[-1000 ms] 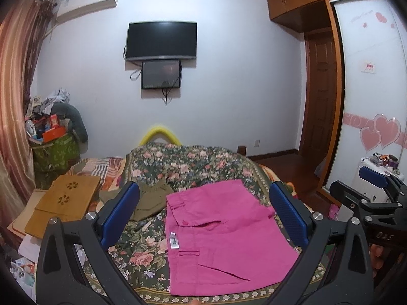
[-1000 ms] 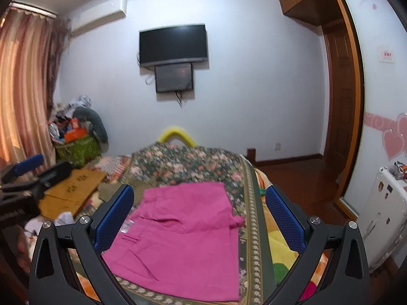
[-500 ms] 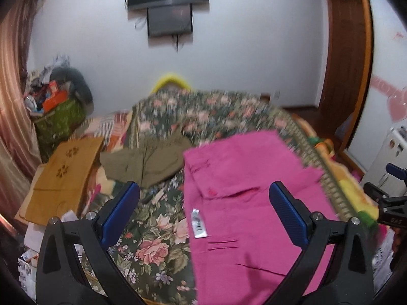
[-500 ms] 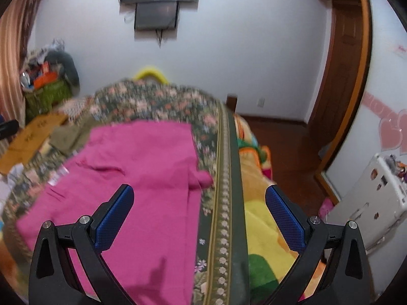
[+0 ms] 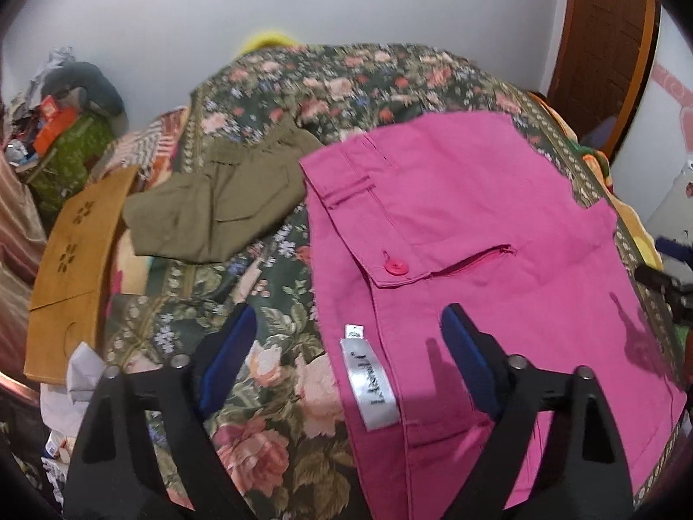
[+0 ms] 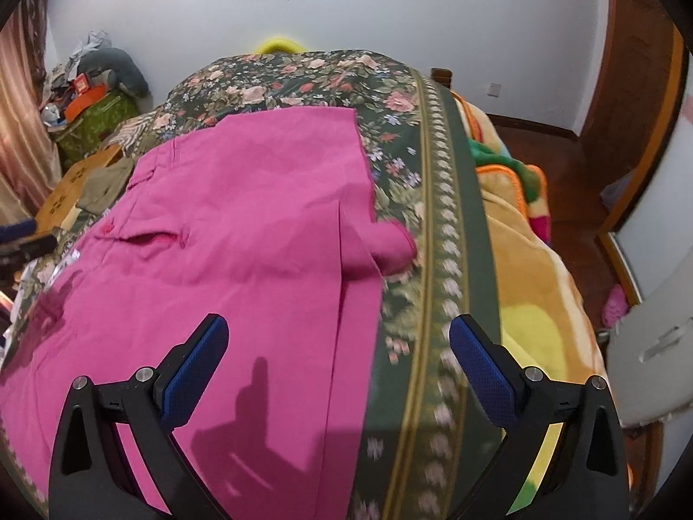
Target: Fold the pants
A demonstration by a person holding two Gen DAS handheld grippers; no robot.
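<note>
Pink pants (image 5: pixel 485 225) lie flat on a floral bedspread (image 5: pixel 260 286), with a pink button and a white label near the waist edge. My left gripper (image 5: pixel 348 325) is open and empty, hovering over the pants' left edge by the label. In the right wrist view the pink pants (image 6: pixel 225 234) fill the left half, with a small folded bump at their right edge. My right gripper (image 6: pixel 338 338) is open and empty above the pants' right edge.
An olive-green garment (image 5: pixel 216 208) lies left of the pants. A tan board (image 5: pixel 78 260) leans at the bed's left side, with clutter and a green bag (image 5: pixel 73 151) beyond. An orange blanket (image 6: pixel 537 286) hangs off the bed's right side by a white appliance (image 6: pixel 649 338).
Both grippers have tilted down and moved closer to the bed. The pants now fill much more of each view. Both stay open.
</note>
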